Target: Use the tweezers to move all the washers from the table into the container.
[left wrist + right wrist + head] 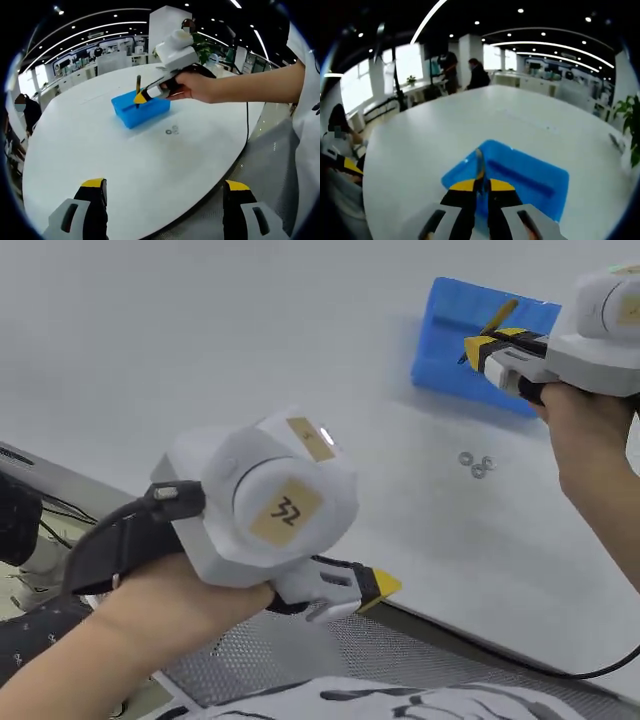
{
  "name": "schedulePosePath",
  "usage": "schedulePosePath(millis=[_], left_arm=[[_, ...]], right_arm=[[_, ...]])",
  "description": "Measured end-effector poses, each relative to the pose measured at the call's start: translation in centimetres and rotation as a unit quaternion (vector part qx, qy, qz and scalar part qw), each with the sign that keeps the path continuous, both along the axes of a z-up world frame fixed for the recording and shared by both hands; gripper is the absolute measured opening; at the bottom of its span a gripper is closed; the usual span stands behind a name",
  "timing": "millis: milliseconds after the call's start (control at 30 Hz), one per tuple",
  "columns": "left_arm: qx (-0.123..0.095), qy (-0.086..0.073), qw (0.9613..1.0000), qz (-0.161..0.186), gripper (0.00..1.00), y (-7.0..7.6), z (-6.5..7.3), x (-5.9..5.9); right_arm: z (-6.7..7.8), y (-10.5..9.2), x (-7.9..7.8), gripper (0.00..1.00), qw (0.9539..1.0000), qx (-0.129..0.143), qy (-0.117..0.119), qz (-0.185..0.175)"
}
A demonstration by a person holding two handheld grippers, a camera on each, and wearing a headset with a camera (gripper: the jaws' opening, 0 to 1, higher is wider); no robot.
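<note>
A small cluster of metal washers (477, 465) (172, 131) lies on the white table, just in front of the blue container (452, 340) (142, 111) (530, 175). My right gripper (488, 344) (142, 96) (481, 185) is shut on brown tweezers (502, 314) (138, 84) (479, 161), whose tips hang over the container's inside. I cannot tell whether the tips hold anything. My left gripper (385, 585) (164, 185) is open and holds nothing, low by the table's near edge and well short of the washers.
The round white table (250, 350) (100, 150) has a near edge (480, 640) with perforated metal below it. A black cable runs from the right gripper across the table. People and desks stand far off in the room.
</note>
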State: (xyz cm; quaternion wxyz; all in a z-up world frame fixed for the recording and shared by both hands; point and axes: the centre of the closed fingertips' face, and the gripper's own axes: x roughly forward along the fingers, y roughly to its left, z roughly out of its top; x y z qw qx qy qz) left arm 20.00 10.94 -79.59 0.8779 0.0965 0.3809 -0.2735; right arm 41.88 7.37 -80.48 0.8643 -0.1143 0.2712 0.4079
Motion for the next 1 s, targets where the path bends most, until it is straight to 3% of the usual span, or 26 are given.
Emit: schedulePosePath(millis=[167,300,600,733,867,1000], left_arm=[[0.002,0.001,1.0000,-0.001,0.99,0.0,-0.1,0.1],[0.002,0.002,1.0000,0.000,0.99,0.0,-0.1,0.0],[0.002,-0.004,1.0000,0.001,0.99,0.0,0.2,0.2],[0.003,-0.008,1.0000,0.003,0.99,0.1,0.4,0.3],[0.004,-0.009,1.0000,0.001,0.99,0.0,0.4,0.2],[0.005,-0.011,0.9999,-0.001,0.99,0.0,0.6,0.2]], right_arm=[[-0.7,-0.2,-0.2,0.04,0.9999,-0.013,-0.001,0.006],[-0.4,-0.2,-0.1,0.04,0.9999,-0.008,-0.006,0.003],[-0.3,-0.9,-0.3,0.05,0.9999,0.002,0.008,-0.009],[1.2,-0.8,-1.0,0.05,0.9997,0.019,0.012,-0.004],[2.6,-1.3,-1.5,0.04,0.9998,0.003,-0.017,0.013],[5.0,-1.5,-2.9,0.04,0.9978,0.003,-0.054,0.038]])
